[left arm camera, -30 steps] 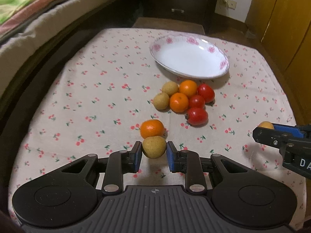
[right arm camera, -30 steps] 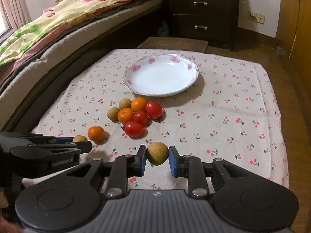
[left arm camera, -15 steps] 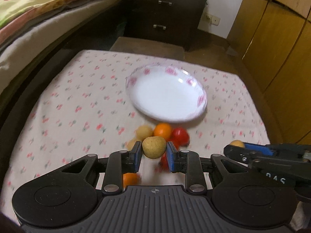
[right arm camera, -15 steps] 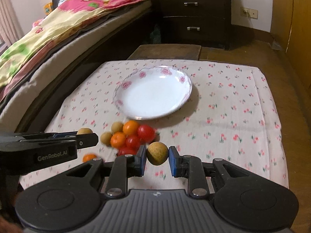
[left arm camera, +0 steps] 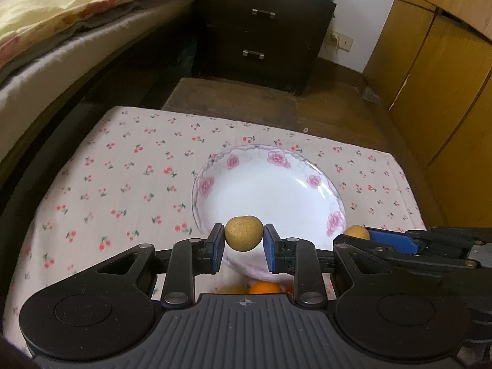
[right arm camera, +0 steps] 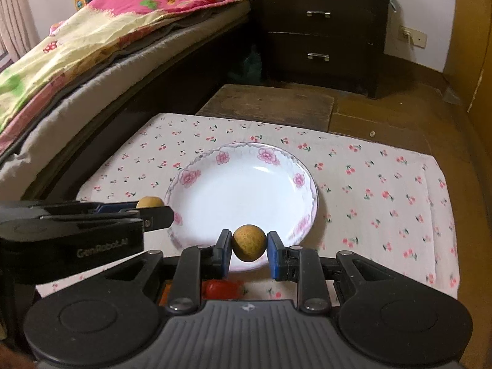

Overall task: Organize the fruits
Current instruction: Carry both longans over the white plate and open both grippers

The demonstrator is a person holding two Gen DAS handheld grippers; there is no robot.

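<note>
Both grippers carry fruit. The left gripper [left arm camera: 243, 247] has its blue pads pinched on a tan, rough-skinned round fruit [left arm camera: 244, 233], gripped at its widest part, and the right gripper [right arm camera: 249, 253] clamps its own yellow-brown fruit [right arm camera: 248, 242] the same way, pads touching either side. Just ahead of both sets of fingertips sits the white flowered plate [right arm camera: 310, 184], bare, on the cherry-print cloth [right arm camera: 399, 190]. In the left view the plate's near rim lies directly beneath and beyond the held fruit; the right gripper's tip pokes in from the right side, close beside it. Behind the fingers, low under each gripper body, an orange fruit [left arm camera: 264, 287] and a red tomato [right arm camera: 221, 287] peek out, waiting on the cloth. The step in hand looks like delivery to the plate. To do it well: ease each fruit forward past the rim, drop low so it is nearly touching the plate floor, then part the pads gently, since round fruit on a smooth dish will likely roll. The two tips are near each other, so staggering the releases, one to each side of the plate, should avoid a knock between grippers.
</note>
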